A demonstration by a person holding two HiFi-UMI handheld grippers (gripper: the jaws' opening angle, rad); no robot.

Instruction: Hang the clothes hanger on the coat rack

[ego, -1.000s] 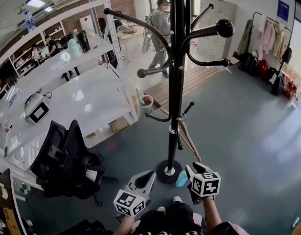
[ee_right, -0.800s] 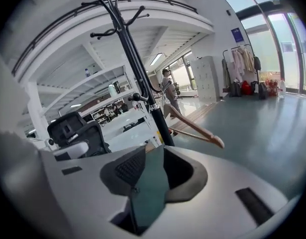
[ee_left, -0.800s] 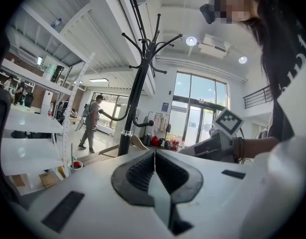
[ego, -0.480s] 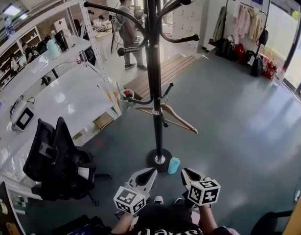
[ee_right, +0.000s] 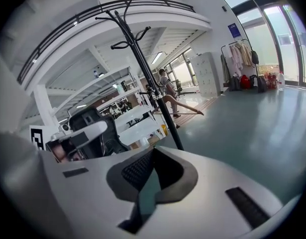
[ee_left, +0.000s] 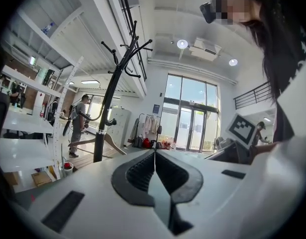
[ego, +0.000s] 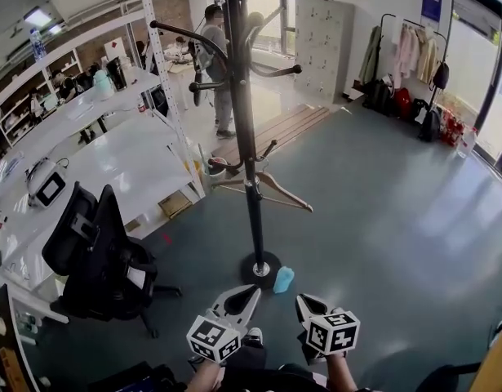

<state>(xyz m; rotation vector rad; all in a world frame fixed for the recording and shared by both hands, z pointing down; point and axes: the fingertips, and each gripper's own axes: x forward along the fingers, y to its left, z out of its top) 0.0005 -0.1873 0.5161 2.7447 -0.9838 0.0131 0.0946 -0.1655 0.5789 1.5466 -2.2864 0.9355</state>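
The left claw (ego: 252, 291) and right claw (ego: 301, 299) are shut, empty. The hanger (ego: 285, 196) looks light and stiff; grab its neck.

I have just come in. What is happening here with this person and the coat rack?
A person stands in front of a black coat rack, with a gripper in each hand. A wooden clothes hanger hangs on one of the rack's lower hooks. The left gripper and the right gripper are both shut with nothing between their jaws, and both are apart from the rack. So the hanging looks done.
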